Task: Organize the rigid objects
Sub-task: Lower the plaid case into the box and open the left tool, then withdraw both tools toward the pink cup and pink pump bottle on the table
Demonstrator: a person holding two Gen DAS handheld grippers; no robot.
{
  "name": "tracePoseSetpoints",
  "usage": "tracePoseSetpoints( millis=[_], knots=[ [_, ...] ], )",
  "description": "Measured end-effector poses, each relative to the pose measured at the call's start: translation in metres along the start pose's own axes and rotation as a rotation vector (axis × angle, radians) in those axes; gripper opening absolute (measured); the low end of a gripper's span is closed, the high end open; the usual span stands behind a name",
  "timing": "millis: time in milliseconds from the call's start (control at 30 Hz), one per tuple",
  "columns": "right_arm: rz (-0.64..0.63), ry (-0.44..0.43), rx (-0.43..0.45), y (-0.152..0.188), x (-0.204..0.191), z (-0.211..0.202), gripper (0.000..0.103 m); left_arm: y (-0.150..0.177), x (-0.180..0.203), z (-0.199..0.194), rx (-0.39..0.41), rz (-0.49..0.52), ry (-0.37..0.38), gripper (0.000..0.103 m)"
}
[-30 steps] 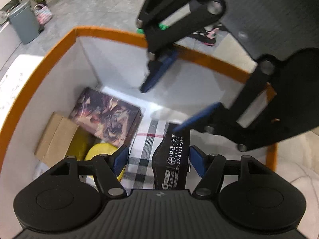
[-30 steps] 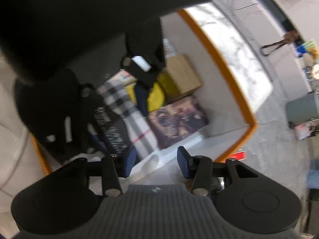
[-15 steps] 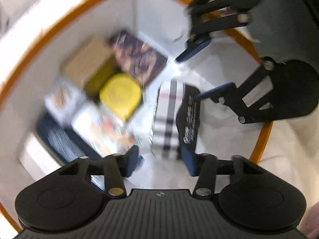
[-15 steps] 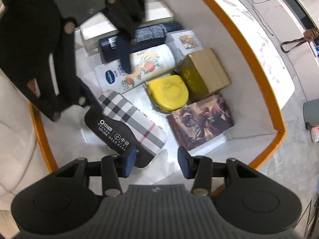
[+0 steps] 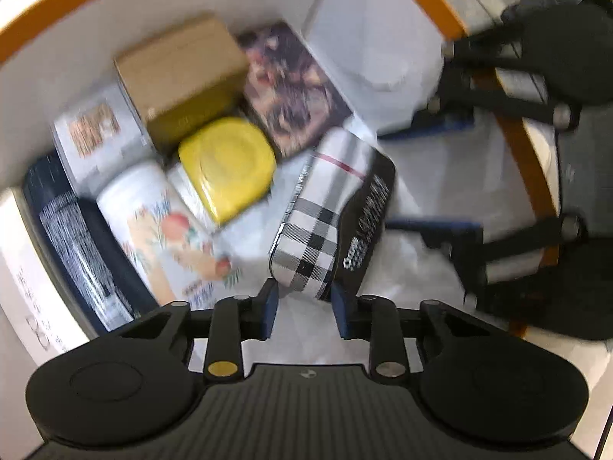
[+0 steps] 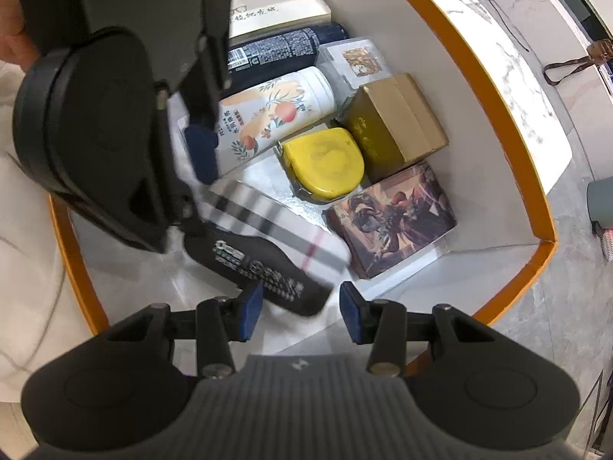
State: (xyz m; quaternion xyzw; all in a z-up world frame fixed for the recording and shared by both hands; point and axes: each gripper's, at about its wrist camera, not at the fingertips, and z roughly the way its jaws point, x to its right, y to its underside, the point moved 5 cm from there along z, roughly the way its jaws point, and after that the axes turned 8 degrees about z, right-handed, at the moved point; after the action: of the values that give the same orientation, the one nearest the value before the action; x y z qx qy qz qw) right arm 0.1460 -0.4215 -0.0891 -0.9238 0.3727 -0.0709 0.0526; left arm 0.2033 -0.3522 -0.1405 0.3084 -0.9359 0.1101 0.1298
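A plaid glasses case [image 5: 325,207] with a black printed side lies in the orange-rimmed white box [image 5: 76,11], also in the right wrist view [image 6: 276,230]. My left gripper [image 5: 304,306] is open, its blue pads flanking the case's near end, touch unclear. My right gripper [image 6: 302,308] is open above the case's black end [image 6: 268,272]. Packed beside it are a yellow case [image 6: 325,165], an illustrated box [image 6: 390,222], a tan carton [image 6: 394,122], a floral white bottle [image 6: 276,111] and a dark bottle [image 6: 283,50].
The box's orange rim [image 6: 498,88] surrounds everything. A white flat box [image 6: 279,7] lies at its far end. A small clear pack [image 6: 356,61] sits by the carton. A marble counter [image 6: 509,38] and grey floor lie outside. Bare box floor [image 5: 440,191] shows between the grippers.
My left gripper pulled up and back from deep inside the box and now sits at the plaid case's end. The right gripper rose; the packed items came into view.
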Motion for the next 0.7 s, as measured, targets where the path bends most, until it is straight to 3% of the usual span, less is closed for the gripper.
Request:
tracePoseSetpoints(
  millis=[167,400,700],
  knots=[
    [0.0,-0.006,-0.013,-0.002,0.0,0.006,0.044,-0.009,-0.018,-0.008,0.089,-0.071,-0.002,0.029],
    [-0.006,-0.006,-0.062,-0.002,0.001,0.016,0.044,-0.016,-0.028,-0.014,0.15,-0.144,0.006,0.028],
    [0.012,0.0,-0.083,-0.006,0.001,0.024,0.046,-0.002,-0.032,-0.032,0.155,-0.092,-0.013,0.028]
  ],
)
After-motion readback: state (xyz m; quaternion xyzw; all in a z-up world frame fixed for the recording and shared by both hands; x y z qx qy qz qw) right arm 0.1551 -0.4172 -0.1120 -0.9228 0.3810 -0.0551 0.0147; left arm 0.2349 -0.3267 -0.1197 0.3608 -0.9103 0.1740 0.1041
